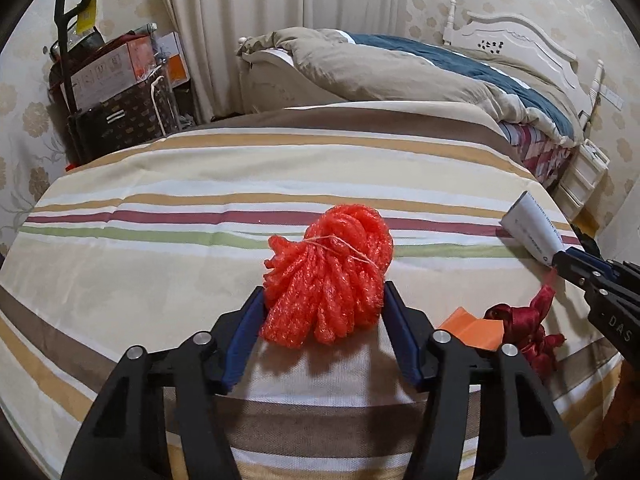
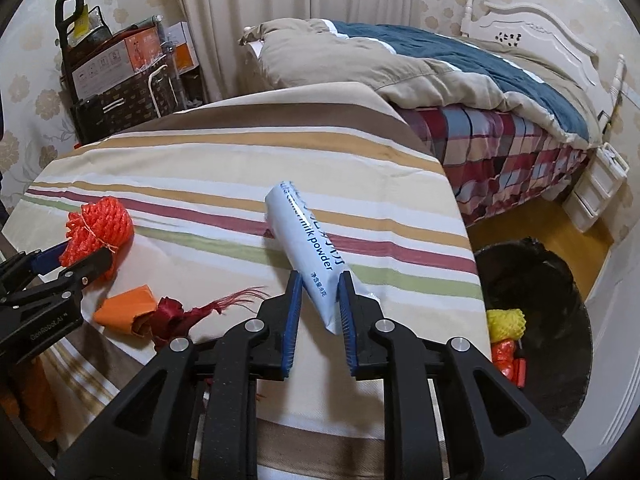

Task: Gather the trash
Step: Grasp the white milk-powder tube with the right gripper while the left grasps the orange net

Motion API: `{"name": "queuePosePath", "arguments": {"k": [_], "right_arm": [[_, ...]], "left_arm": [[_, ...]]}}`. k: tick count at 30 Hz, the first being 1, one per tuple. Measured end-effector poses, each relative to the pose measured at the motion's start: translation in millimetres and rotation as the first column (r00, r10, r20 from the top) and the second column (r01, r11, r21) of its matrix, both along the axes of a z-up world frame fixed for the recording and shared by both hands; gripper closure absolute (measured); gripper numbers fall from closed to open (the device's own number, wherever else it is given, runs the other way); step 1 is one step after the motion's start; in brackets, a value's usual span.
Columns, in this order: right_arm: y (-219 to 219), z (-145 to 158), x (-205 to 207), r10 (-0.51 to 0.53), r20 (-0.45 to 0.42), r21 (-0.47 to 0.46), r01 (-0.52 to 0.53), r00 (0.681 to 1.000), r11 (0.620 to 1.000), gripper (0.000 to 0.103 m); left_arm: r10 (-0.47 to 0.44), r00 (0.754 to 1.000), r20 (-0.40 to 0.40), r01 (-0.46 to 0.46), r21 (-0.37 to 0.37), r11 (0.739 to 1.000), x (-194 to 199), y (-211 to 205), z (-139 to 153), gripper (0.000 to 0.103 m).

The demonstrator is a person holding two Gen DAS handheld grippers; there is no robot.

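A bundle of red foam net (image 1: 332,264), tied with a thin string, lies on the striped tablecloth (image 1: 200,168). My left gripper (image 1: 324,288) has its blue pads against both sides of the bundle, shut on it. The same grip shows at the left of the right wrist view, the net (image 2: 102,220) sitting between the left gripper's (image 2: 86,250) fingers. My right gripper (image 2: 320,276) is shut on the lower end of a white milk powder packet (image 2: 300,232), which slants up and away above the table. That packet (image 1: 532,228) also appears at the right edge of the left wrist view.
An orange paper piece (image 2: 124,308) and a dark red ribbon (image 2: 176,312) lie on the cloth between the grippers. A black-lined trash bin (image 2: 536,280) stands on the floor right of the table, with a yellow foam net (image 2: 505,324) inside. A bed (image 2: 460,80) is behind; boxes (image 2: 120,64) are stacked at the back left.
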State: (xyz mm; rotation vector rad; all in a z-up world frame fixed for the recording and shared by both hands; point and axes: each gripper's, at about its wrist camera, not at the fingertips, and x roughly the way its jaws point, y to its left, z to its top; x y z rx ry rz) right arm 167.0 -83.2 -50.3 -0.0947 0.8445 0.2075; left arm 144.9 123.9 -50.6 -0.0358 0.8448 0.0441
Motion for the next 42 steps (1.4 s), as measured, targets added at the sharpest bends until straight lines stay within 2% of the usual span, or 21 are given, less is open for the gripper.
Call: {"name": "queuePosePath", "arguments": {"k": [2, 6, 11, 27, 34, 42], "right_arm": [[2, -2, 1, 0.005, -0.007, 0.000, -0.005, 1.000, 1.000, 0.078], [5, -7, 4, 0.007, -0.027, 0.000, -0.007, 1.000, 1.000, 0.078], [3, -9, 2, -0.006, -0.029, 0.006, 0.006, 1.000, 1.000, 0.086], [-35, 7, -37, -0.073, 0.001, 0.091, 0.073, 0.997, 0.993, 0.090], [-54, 7, -64, -0.102, 0.005, 0.113, 0.101, 0.995, 0.988, 0.091], [-77, 13, -82, -0.143, 0.025, 0.135, 0.139, 0.989, 0.981, 0.092]], "left_arm": [[-0.008, 1.000, 0.008, 0.008, 0.015, 1.000, -1, -2, 0, 0.052], [-0.017, 1.000, 0.014, 0.017, 0.022, 1.000, -3, -4, 1, 0.056], [-0.018, 1.000, 0.021, 0.018, 0.013, 1.000, -5, -3, 2, 0.059], [0.004, 0.997, 0.081, -0.004, -0.004, 1.000, -42, -4, 26, 0.060], [-0.032, 0.993, 0.114, 0.034, -0.016, 0.999, -65, -25, 40, 0.060], [-0.092, 0.986, 0.142, 0.095, -0.017, 0.995, -72, -55, 49, 0.060]]}}
